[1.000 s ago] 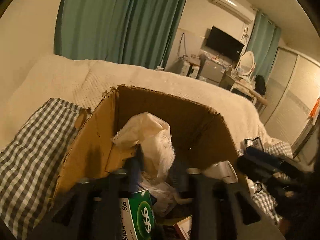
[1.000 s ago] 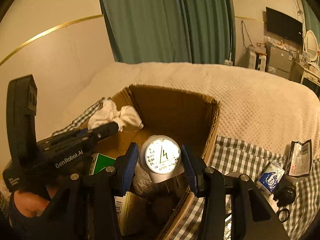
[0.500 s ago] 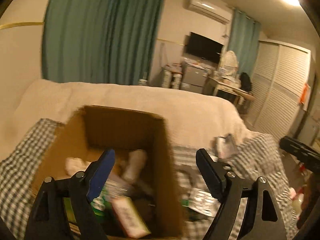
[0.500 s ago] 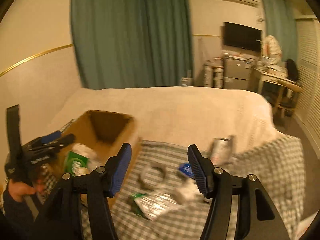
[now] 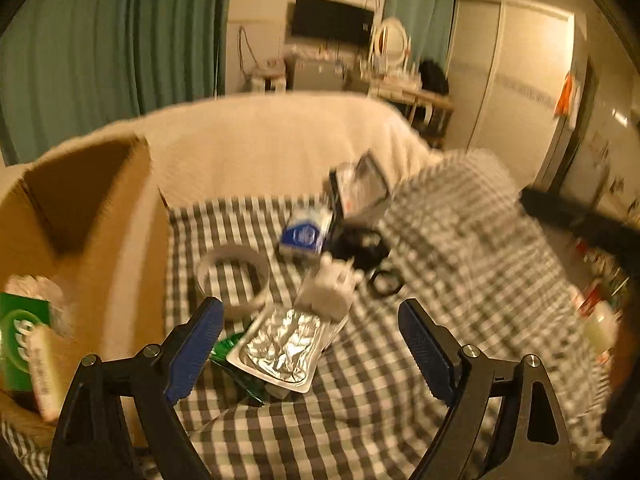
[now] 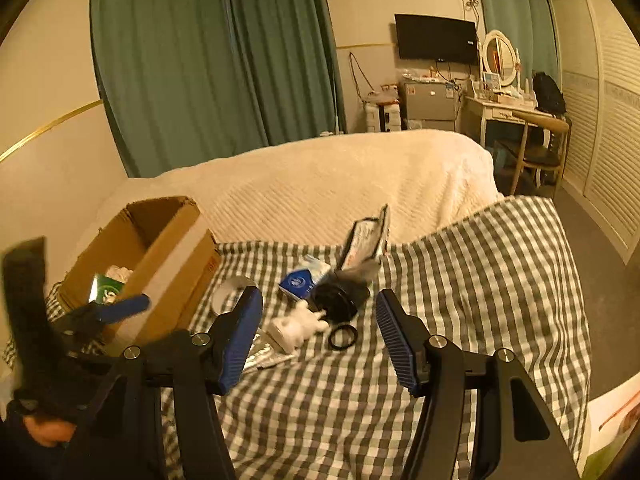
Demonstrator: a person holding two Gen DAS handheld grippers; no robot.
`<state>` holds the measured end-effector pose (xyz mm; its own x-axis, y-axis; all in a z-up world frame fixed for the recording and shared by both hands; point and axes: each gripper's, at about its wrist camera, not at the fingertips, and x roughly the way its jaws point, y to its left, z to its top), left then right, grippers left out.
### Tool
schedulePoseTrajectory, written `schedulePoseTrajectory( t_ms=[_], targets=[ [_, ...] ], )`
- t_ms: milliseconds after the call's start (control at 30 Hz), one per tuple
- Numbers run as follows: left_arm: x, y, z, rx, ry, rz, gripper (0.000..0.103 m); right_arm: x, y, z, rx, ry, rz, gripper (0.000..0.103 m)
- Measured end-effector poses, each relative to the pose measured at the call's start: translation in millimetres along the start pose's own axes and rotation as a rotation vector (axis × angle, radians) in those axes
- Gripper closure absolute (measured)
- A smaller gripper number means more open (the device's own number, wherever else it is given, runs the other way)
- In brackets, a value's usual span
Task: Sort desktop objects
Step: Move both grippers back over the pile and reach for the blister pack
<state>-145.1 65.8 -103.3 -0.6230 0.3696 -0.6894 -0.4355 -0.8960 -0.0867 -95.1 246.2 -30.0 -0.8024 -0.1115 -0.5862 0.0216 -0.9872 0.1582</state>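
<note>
- Left gripper [image 5: 310,346]: black angular frame, blue ribbed pads [image 5: 196,350] on the inner faces of both fingers, silver screw heads behind each pad.
- Right gripper [image 6: 318,340]: same black frame, blue ribbed pads [image 6: 394,342], silver screws behind them.

Left tool [image 5: 310,350] opening, empty; right tool [image 6: 318,336] seemingly parted, empty, both angled downward.

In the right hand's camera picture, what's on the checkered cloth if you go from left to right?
Cardboard box → tape roll → white toy → black ring
</note>
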Motion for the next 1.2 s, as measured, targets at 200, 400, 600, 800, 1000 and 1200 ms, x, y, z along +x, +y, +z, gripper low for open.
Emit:
schedulePoseTrajectory(
  t_ms=[200,400,600,800,1000,1200],
  targets=[
    [66.3,5.8,-29.0,0.013,0.137,0.064,0.012,33.2,-13.6,-8.0,0.017,0.047,-0.017,0.044],
    [85.6,25.1,-38.7,-0.034,0.157,0.036,0.016,83.2,-16.1,-24.5,-0.007,0.144,-0.072,0.044],
    [83.4,33.6,-42.3,-0.035,0.169,-0.006,0.019,129.9,-11.2,-32.9,-0.025,0.24,-0.075,0.044],
    [82.0,38.4,-42.1,-0.055,0.177,-0.046,0.018,171.1,2.6,-42.0,-0.078,0.325,-0.118,0.04],
    [93.3,39.1,-42.2,-0.057,0.203,-0.045,0.018,189.3,-0.6,-46.2,-0.079,0.334,-0.163,0.037],
    [90.3,40.3,-43.3,-0.06,0.193,-0.051,0.024,197.9,-1.9,-50.5,-0.102,0.35,-0.216,0.057]
  ],
)
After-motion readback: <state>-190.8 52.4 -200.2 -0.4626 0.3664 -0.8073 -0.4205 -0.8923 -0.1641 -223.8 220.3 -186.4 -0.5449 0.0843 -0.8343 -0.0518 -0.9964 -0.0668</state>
